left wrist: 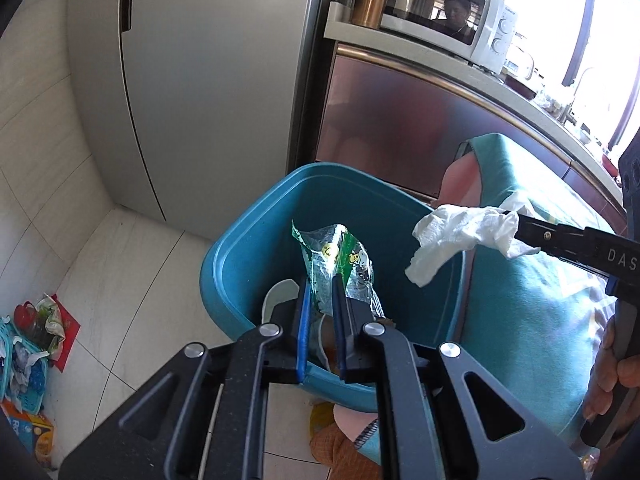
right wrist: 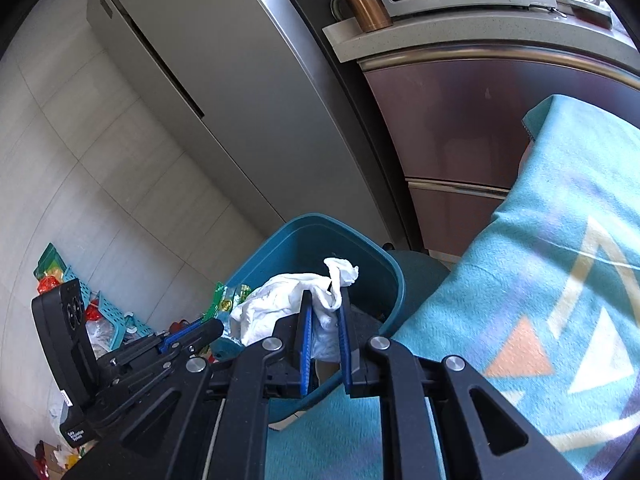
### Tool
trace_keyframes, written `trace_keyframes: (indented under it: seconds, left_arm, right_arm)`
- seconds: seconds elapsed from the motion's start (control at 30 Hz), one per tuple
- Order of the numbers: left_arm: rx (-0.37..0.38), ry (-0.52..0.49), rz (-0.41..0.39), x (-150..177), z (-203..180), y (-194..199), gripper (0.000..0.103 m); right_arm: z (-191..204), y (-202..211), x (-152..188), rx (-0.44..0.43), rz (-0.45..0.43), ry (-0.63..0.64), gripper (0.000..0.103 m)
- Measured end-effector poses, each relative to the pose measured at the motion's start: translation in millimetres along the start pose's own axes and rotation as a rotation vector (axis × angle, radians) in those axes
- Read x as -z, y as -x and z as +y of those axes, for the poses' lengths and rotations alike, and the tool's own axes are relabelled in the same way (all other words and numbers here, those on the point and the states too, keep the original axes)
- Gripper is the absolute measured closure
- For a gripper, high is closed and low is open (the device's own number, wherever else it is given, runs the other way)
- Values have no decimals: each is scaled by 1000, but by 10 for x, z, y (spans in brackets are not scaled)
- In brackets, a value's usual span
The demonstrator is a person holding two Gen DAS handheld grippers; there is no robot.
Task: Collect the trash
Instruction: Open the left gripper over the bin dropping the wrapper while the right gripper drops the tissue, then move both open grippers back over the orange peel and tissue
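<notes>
Left gripper (left wrist: pixel 320 280) clamping green wrapper (left wrist: pixel 340 256), right gripper (right wrist: pixel 325 300) pinching tissue (right wrist: pixel 280 300), bin (left wrist: pixel 256 236) bottom hidden.

Both black hand-held grippers, left (left wrist: pixel 320 300) and right (right wrist: pixel 324 320), have blue-edged fingers (left wrist: pixel 303 320), silver pivot screws and angular cut-out linkages.

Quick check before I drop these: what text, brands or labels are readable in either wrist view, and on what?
"DAS", cut off at the frame edge: on the right gripper holding the tissue.
Microwave: small brand print above the dials, too blurred to read.
Green wrapper in the left gripper: cartoon print, lettering unreadable.
White sticker on the left gripper's body: too small to read.
Box on the floor: only a partial "R".
</notes>
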State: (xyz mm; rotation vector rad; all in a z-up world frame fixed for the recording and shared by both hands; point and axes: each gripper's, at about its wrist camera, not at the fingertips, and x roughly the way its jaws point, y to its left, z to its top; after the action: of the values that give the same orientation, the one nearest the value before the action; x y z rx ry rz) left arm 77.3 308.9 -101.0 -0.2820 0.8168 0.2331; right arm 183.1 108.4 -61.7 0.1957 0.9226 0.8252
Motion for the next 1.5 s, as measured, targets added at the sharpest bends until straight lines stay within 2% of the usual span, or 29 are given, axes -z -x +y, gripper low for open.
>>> trace_keyframes:
  seconds: [0.17, 0.23, 0.3, 0.37, 0.5, 0.77, 0.97, 1.13, 1.33, 1.5]
  left_arm:
    - [1, 15, 23, 9, 33, -115, 92]
    - [0, 15, 30, 5, 29, -156, 89]
    - [1, 17, 36, -9, 44, -204, 80]
    - [7, 18, 40, 3, 49, -237, 76]
    - [15, 22, 49, 24, 42, -286, 75]
    - [81, -7, -7, 53, -73, -142, 70]
    - [168, -51, -72, 37, -277, 85, 59]
    - [266, -111, -114, 40, -568, 280, 53]
    - [379, -202, -121, 55, -1060, 411, 51]
    - [465, -292, -86, 88, -1620, 388, 49]
  right_arm:
    - [-1, -157, -66, 22, 26, -25, 89]
    - [5, -205, -79, 28, 37, -33, 85]
    - [5, -238, -89, 36, 38, -40, 81]
    - [11, -254, -91, 37, 40, -39, 77]
    - [-1, -241, -74, 31, 35, -43, 75]
    - [-47, -82, 35, -2, 26, -29, 72]
    - [-46, 279, 186, -20, -25, 0, 69]
    - [-109, 735, 332, 4, -104, 25, 66]
    - [-396, 1346, 598, 90, -200, -9, 64]
    - [-729, 1884, 895, 190, -273, -78, 64]
